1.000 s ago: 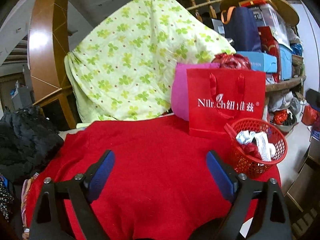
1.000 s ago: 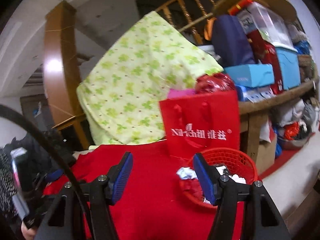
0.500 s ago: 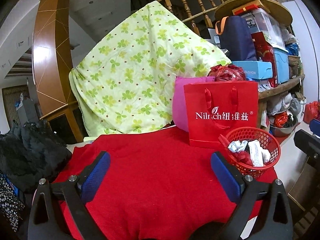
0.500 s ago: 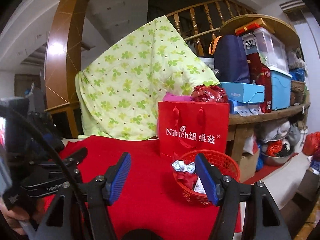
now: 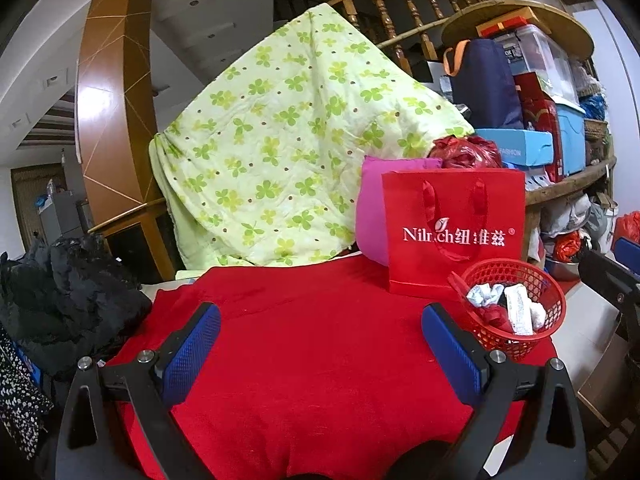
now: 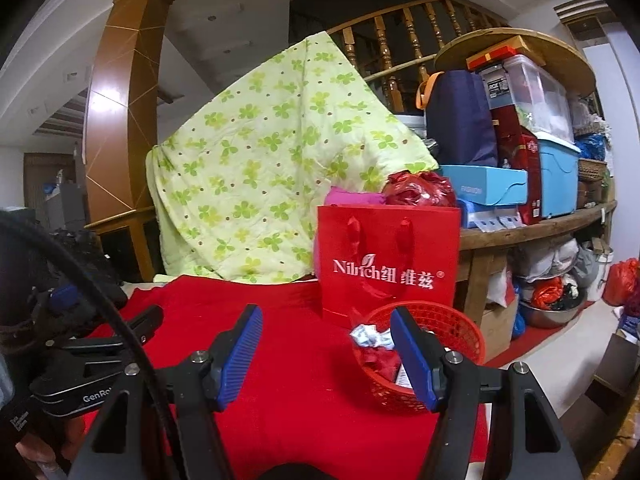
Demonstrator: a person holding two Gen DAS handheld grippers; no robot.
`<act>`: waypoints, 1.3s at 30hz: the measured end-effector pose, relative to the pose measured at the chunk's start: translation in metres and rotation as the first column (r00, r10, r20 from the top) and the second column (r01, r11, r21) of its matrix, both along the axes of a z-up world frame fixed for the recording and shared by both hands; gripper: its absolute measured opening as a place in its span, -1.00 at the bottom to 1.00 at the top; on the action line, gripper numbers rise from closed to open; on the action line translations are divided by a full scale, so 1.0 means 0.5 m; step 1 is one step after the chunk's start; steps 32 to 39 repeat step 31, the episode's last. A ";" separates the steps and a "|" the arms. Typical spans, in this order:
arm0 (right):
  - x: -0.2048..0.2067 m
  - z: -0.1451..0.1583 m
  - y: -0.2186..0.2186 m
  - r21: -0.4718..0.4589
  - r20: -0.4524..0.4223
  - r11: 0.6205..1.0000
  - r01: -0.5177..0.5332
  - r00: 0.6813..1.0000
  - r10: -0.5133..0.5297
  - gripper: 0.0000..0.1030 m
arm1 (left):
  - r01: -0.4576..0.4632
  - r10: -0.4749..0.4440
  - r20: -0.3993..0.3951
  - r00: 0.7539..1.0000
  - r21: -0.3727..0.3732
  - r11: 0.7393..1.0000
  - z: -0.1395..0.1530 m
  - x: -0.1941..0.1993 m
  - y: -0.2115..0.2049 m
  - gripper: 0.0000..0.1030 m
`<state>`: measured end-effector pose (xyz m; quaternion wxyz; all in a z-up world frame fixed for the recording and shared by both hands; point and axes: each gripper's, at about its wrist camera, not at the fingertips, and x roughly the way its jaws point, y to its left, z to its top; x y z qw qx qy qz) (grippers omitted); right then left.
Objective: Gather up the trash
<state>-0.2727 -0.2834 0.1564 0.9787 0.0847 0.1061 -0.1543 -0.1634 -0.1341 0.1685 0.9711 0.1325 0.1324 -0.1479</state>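
A red mesh basket (image 5: 556,312) stands at the right end of the red-clothed table (image 5: 320,360) and holds trash: a crumpled paper (image 5: 484,294), a white wrapper (image 5: 516,312) and red scraps. My left gripper (image 5: 320,344) hovers over the cloth left of the basket, open wide with nothing between its blue pads. My right gripper (image 6: 326,356) is open and empty too, its right finger (image 6: 412,356) in front of the basket (image 6: 468,340), where the crumpled paper (image 6: 368,334) shows. No loose trash lies on the cloth.
A red gift bag (image 5: 452,232) stands just behind the basket, with a pink cushion (image 5: 372,216) and a green clover quilt (image 5: 280,152) behind it. Dark clothes (image 5: 60,296) pile up at the left. Stacked boxes fill a wooden shelf (image 6: 532,224) at the right.
Both cameras have drawn back and risen, so the basket and bag look smaller. The left jaws have spread a little wider. The right gripper's tip now shows at the left view's right edge.
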 end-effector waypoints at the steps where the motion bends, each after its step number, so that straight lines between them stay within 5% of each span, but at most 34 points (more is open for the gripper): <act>1: 0.001 0.002 0.005 -0.001 0.003 1.000 -0.002 1.000 0.002 0.36 | -0.003 0.003 0.000 1.000 -0.004 1.000 0.001 0.000 0.005 0.95; 39: 0.107 -0.016 0.045 0.025 -0.034 0.999 -0.027 0.999 0.027 0.45 | -0.008 0.006 -0.054 0.999 -0.042 0.999 -0.030 0.076 0.063 0.95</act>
